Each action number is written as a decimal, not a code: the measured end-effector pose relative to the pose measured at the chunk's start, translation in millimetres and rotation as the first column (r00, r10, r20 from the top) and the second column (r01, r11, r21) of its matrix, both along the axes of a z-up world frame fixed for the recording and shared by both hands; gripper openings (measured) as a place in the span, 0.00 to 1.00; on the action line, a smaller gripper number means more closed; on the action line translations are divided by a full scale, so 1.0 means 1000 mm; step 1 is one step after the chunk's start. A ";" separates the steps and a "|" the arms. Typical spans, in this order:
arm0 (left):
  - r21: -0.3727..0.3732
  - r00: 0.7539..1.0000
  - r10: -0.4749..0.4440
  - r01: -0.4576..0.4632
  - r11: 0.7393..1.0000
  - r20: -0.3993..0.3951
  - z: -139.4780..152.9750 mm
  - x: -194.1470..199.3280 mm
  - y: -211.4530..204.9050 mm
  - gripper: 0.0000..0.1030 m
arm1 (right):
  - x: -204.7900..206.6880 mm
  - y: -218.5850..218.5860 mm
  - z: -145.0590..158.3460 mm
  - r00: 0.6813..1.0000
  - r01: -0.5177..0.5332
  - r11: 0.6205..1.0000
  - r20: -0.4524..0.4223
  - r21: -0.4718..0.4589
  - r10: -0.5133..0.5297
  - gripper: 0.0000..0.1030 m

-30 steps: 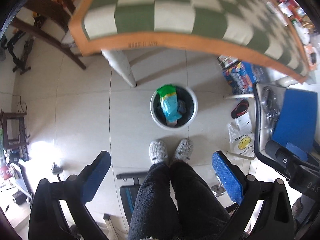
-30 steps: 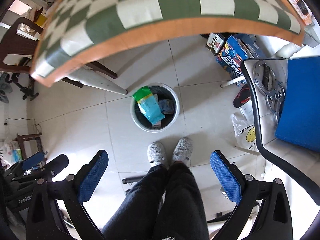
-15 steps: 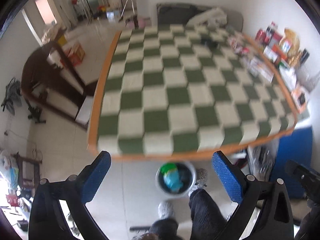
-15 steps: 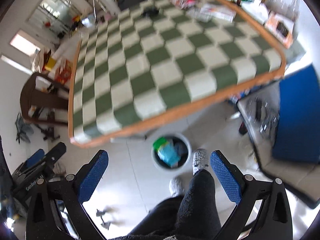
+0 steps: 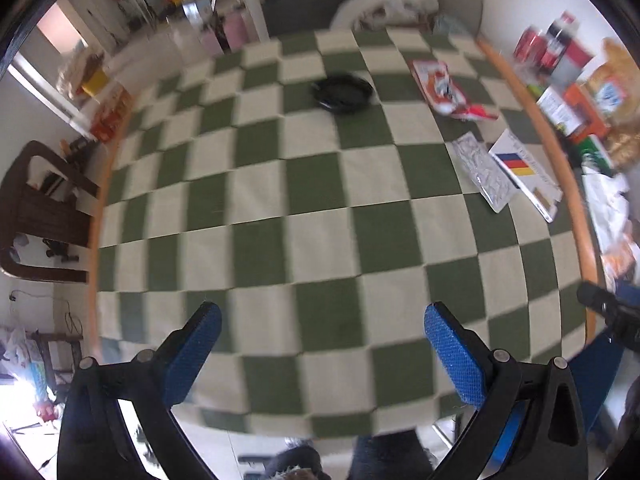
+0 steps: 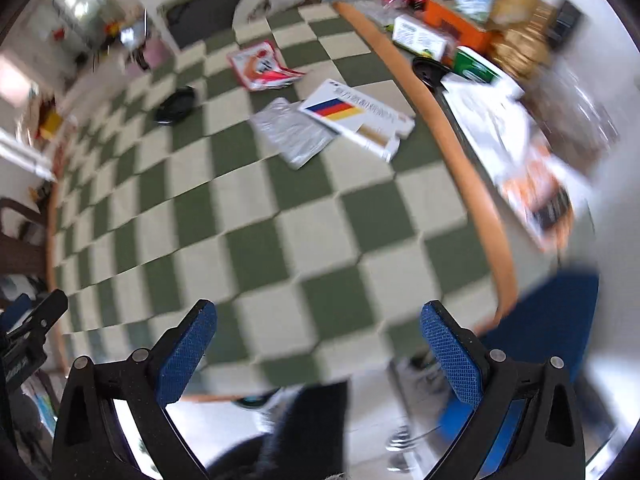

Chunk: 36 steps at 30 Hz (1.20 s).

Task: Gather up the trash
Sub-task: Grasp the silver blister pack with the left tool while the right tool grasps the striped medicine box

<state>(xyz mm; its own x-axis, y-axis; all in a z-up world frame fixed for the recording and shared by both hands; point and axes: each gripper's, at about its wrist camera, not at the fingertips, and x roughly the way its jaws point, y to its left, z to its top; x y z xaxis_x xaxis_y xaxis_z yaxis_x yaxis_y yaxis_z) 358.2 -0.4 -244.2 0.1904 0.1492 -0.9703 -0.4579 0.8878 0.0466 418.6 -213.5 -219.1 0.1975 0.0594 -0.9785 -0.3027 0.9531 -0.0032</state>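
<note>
Trash lies at the far right of the green-and-white checkered table (image 5: 320, 216): a silver foil wrapper (image 5: 482, 172) (image 6: 294, 130), a white flat box with a black-red-yellow flag (image 5: 524, 170) (image 6: 356, 116), a red-and-white wrapper (image 5: 448, 88) (image 6: 262, 66) and a black round dish (image 5: 343, 92) (image 6: 176, 105). My left gripper (image 5: 320, 352) is open and empty above the table's near edge. My right gripper (image 6: 318, 344) is open and empty above the near right corner. The trash bin is out of sight.
Boxes, cans and snack packs crowd a shelf (image 6: 460, 20) along the table's right side (image 5: 576, 92). A blue chair seat (image 6: 560, 320) stands at the near right. A dark wooden chair (image 5: 36, 216) stands left. My legs show at the bottom.
Both grippers have swung up from the floor bin, which held green and blue wrappers, and now face the tabletop. The bin has dropped out of view. Both stayed open and empty.
</note>
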 end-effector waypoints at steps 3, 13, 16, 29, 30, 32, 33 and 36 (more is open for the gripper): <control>-0.038 0.997 0.016 -0.019 0.999 -0.071 -0.029 0.058 -0.012 1.00 | 0.078 0.006 -0.031 0.995 -0.077 0.995 -0.062 -0.070 0.073 1.00; -0.042 0.976 0.057 -0.067 0.997 -0.210 -0.081 0.144 -0.014 1.00 | 0.218 0.048 -0.134 0.920 -0.363 0.908 -0.234 -0.210 0.314 1.00; -0.046 0.970 0.065 -0.078 0.996 -0.235 -0.091 0.156 -0.014 1.00 | 0.234 0.048 -0.154 0.909 -0.381 0.900 -0.265 -0.212 0.322 0.98; -0.351 0.953 0.155 -0.243 0.904 -0.261 -0.124 0.221 -0.038 1.00 | 0.302 -0.032 -0.138 0.966 0.090 0.995 -0.240 -0.050 -0.099 0.83; -0.359 0.950 0.161 -0.254 0.898 -0.268 -0.128 0.224 -0.041 0.99 | 0.306 -0.036 -0.141 0.962 0.107 0.993 -0.245 -0.051 -0.116 0.83; -0.323 0.948 0.154 -0.244 0.914 -0.280 -0.132 0.230 -0.045 0.94 | 0.310 -0.040 -0.142 0.960 0.120 0.992 -0.248 -0.042 -0.126 0.83; -0.286 0.948 0.134 -0.219 0.933 -0.288 -0.134 0.230 -0.048 0.93 | 0.312 -0.040 -0.142 0.960 0.119 0.992 -0.249 -0.043 -0.126 0.83; -0.233 0.957 0.069 -0.138 0.963 -0.281 -0.132 0.224 -0.049 0.93 | 0.316 -0.042 -0.141 0.959 0.122 0.992 -0.254 -0.043 -0.129 0.83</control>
<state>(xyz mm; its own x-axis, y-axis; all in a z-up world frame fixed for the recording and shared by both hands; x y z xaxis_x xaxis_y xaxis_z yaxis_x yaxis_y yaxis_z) 581.9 -49.8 -376.0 -0.0849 -0.0974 -0.9916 -0.5492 0.8350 -0.0349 734.5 -255.6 -360.3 -0.0552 0.0234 -0.9982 -0.1749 0.9840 0.0328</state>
